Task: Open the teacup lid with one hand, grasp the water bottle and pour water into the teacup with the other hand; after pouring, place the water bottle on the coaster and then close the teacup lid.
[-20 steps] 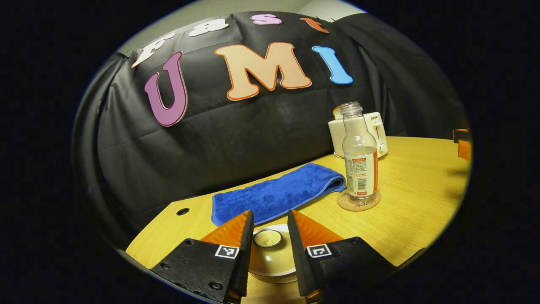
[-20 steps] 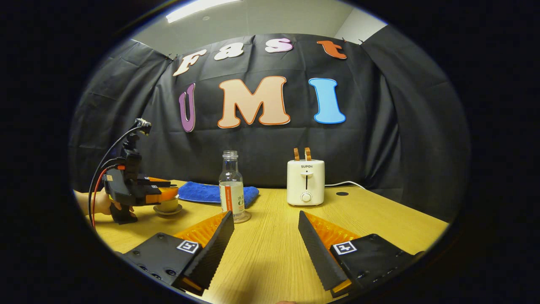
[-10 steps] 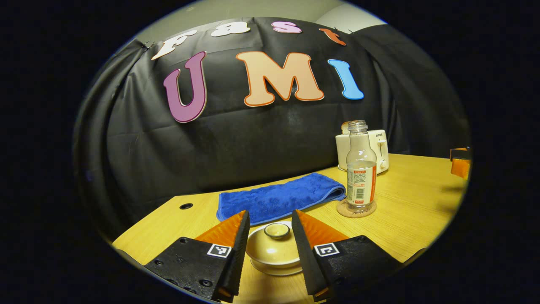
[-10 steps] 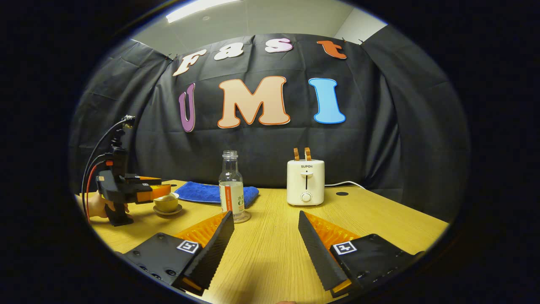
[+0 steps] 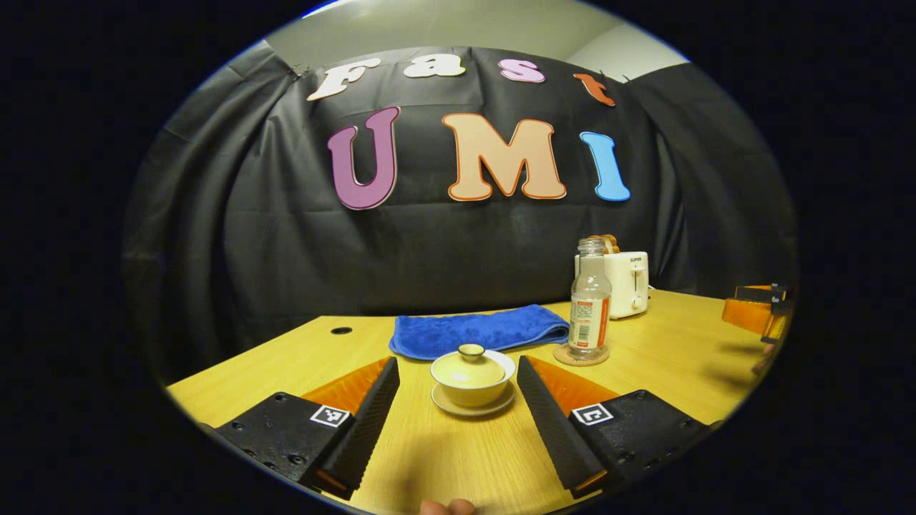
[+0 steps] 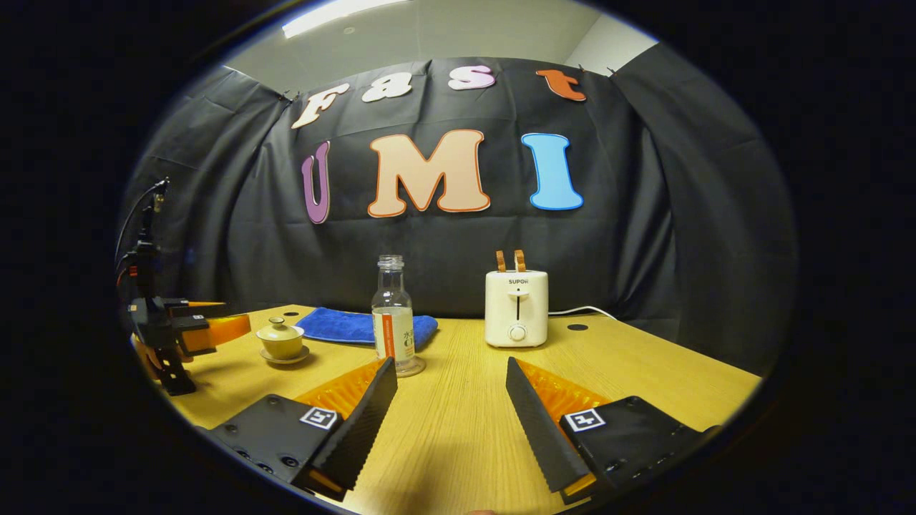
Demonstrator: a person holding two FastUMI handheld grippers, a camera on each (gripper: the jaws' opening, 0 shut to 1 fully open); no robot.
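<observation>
- One lidded teacup (image 5: 471, 375) on one saucer (image 5: 472, 406)
- One water bottle (image 5: 590, 300)
- One coaster (image 5: 580, 355)
- One blue towel (image 5: 478, 330)
- One toaster (image 6: 516, 308)
- Two grippers: left (image 5: 458, 408), right (image 6: 451, 411)

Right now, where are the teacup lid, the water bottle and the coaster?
teacup lid (image 5: 470, 368), left gripper view, on its domed top below the knob.
water bottle (image 6: 392, 336), right gripper view, on the labelled body.
coaster (image 5: 562, 355), left gripper view, on its bare left rim.

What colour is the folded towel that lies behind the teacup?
The towel is bright blue, plain, with no pattern. It shows best in the left gripper view.
</observation>
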